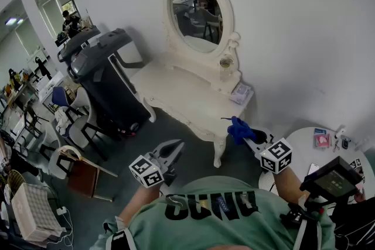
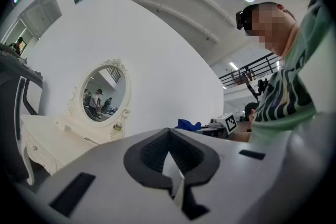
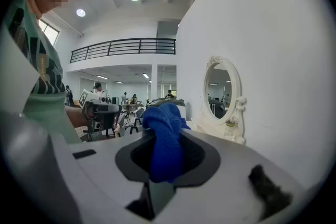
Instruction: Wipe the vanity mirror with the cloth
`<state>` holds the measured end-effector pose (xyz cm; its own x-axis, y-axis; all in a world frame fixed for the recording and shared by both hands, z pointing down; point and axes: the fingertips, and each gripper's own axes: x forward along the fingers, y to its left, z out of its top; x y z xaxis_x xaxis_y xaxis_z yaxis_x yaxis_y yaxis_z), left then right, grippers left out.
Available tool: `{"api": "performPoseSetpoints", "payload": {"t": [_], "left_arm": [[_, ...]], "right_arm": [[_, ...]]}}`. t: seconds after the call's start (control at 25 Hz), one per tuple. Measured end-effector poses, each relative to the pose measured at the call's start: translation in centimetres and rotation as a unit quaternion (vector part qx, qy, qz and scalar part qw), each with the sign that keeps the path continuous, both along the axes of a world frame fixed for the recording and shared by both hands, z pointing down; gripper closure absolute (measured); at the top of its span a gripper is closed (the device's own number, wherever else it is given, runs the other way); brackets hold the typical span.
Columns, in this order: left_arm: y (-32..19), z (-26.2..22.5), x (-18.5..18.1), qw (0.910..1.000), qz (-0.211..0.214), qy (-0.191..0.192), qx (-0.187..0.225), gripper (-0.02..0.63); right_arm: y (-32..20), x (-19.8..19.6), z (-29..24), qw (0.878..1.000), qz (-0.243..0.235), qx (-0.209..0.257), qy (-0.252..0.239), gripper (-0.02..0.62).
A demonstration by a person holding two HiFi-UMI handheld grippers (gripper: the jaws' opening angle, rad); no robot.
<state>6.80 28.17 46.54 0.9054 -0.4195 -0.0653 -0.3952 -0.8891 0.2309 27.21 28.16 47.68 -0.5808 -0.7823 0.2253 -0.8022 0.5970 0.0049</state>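
Ahead, the mirror [image 1: 196,9] stands upright at the back of the white tabletop [image 1: 176,93], well apart from both tools. Your right tool [image 1: 245,135] is clamped on the blue cloth [image 1: 238,128], a wad poking past the jaws to serve as the wiping face. Your left tool [image 1: 171,154], closed on nothing, hangs low and out of the way.

The person wears a pale green short-sleeved T-shirt [image 1: 217,213] with bold black lettering across the chest. Black straps with pale trim [image 1: 121,238] run over the shoulders. They are possibly a harness, though the edge of the head view smears them. A black camera unit [image 2: 241,19] sits at the forehead. The left gripper [image 1: 176,148] and right gripper [image 1: 245,133] are light grey moulded shells with black ribbed jaw pads [image 2: 151,152]. Each carries a white cube with black square markers [image 1: 146,171].
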Motion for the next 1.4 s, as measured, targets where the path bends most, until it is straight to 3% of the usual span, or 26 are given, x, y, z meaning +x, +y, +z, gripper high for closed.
{"api": "performPoseSetpoints", "payload": {"t": [0.64,1.16,1.4], "left_arm": [[-0.6,0.6,0.9,0.9998,-0.002,0.004,-0.019,0.600],[-2.1,1.0,8.7,0.9997,-0.009,0.009,-0.020,0.600],[-5.2,2.6,10.7,0.9991,-0.014,0.004,-0.039,0.600]], "right_arm": [[-0.2,0.0,-0.3,0.999,-0.021,0.003,-0.028,0.525],[-1.7,5.9,-0.2,0.998,-0.051,0.018,-0.018,0.524],[-5.8,7.0,1.3,0.998,-0.066,0.002,-0.023,0.524]]}}
